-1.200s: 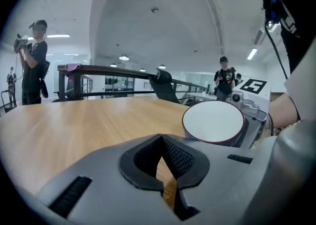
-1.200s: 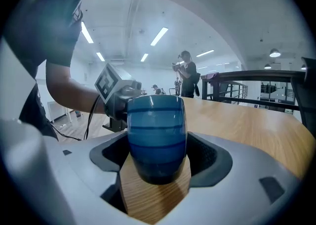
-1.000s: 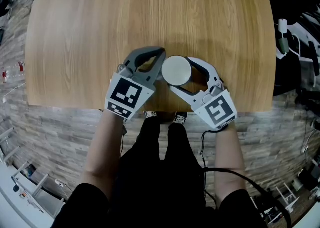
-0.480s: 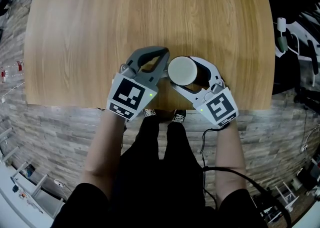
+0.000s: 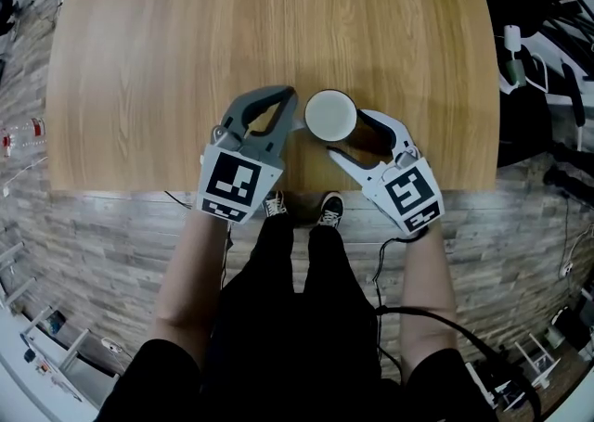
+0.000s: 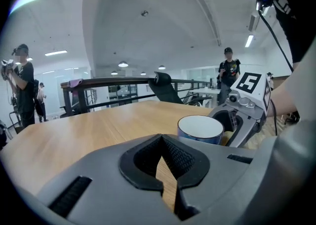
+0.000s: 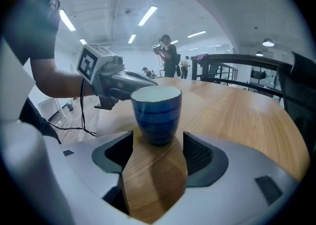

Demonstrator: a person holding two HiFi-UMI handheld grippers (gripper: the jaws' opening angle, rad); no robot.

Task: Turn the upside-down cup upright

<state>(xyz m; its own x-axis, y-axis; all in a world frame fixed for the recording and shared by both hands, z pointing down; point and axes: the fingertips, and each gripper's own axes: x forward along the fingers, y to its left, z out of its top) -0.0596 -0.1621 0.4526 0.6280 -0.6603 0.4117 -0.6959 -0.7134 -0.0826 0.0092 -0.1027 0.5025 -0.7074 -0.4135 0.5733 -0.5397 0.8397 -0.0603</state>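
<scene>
A blue cup (image 5: 330, 115) with a white inside stands upright, mouth up, on the wooden table (image 5: 186, 40) near its front edge. In the right gripper view the cup (image 7: 156, 115) stands just beyond my right gripper (image 7: 158, 155), which is open and holds nothing. From the head view, the right gripper (image 5: 348, 135) sits to the lower right of the cup and apart from it. My left gripper (image 5: 290, 107) lies just left of the cup, shut and empty. In the left gripper view its jaws (image 6: 160, 141) meet, with the cup (image 6: 200, 129) to their right.
The table's front edge (image 5: 278, 190) runs just under both grippers, with the person's legs and a plank floor below it. Broad bare tabletop stretches behind the cup. People and a railing (image 6: 113, 83) stand far off in the room.
The right gripper's jaws were around the cup a second ago. They have now drawn back toward the table edge, and the cup stands free. The left gripper shifted slightly.
</scene>
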